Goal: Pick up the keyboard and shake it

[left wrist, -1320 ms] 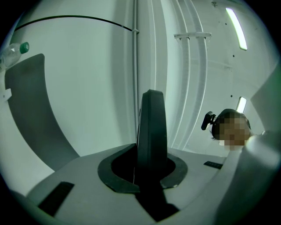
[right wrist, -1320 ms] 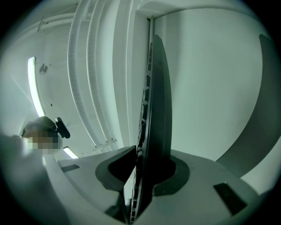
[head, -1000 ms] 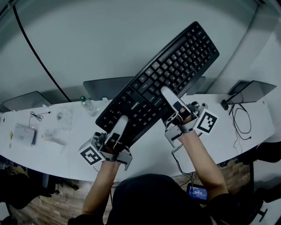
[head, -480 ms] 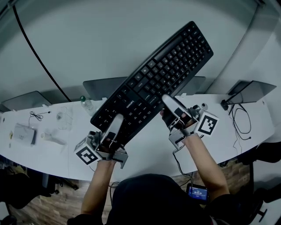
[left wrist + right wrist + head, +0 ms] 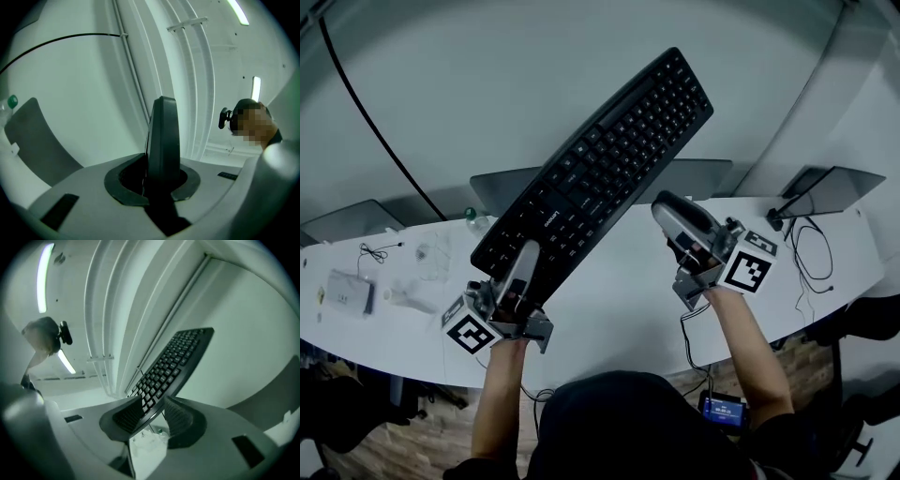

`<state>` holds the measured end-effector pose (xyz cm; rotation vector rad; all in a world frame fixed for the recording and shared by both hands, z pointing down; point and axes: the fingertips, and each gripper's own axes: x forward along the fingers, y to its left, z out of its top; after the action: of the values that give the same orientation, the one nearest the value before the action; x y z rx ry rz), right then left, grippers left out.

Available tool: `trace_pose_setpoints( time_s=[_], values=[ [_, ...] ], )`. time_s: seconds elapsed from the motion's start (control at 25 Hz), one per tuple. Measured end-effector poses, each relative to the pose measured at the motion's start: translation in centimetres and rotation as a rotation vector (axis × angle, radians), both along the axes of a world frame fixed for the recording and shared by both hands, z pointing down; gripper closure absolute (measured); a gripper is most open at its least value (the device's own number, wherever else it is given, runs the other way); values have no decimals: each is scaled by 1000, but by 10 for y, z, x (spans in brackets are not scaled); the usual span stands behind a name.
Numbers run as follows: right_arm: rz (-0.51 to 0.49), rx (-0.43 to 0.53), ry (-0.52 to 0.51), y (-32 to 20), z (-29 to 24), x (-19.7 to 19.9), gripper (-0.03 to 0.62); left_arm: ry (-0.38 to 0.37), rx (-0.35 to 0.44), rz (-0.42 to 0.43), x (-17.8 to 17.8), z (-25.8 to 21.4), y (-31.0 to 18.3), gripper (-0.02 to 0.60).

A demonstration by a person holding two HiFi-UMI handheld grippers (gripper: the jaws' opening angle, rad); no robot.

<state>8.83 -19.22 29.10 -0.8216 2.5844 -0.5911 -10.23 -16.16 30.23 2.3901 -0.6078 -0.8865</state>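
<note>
A slim black plastic keyboard (image 5: 595, 169) with rows of matte square keys slants high above the curved white desk (image 5: 619, 309). Its lower end is clamped edge-on between the smooth grey jaws of the left gripper (image 5: 523, 267). The right gripper (image 5: 677, 214) stands just beside it; its ribbed pads have just been opening and press on nothing.

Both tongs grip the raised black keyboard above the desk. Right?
No. Only the left tongs grip the keyboard. The right tongs have just been opening and stand clear of it, with nothing between their jaws. The head view shows this.
</note>
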Motion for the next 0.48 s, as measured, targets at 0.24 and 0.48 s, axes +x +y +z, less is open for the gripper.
trace_pose_setpoints(
  time_s=[0.24, 0.48],
  values=[
    [27, 213, 361, 10, -19, 10, 454, -134, 32, -35, 12, 7, 3, 495],
    [26, 390, 711, 7, -31, 3, 454, -207, 33, -25, 22, 16, 3, 495]
  ],
)
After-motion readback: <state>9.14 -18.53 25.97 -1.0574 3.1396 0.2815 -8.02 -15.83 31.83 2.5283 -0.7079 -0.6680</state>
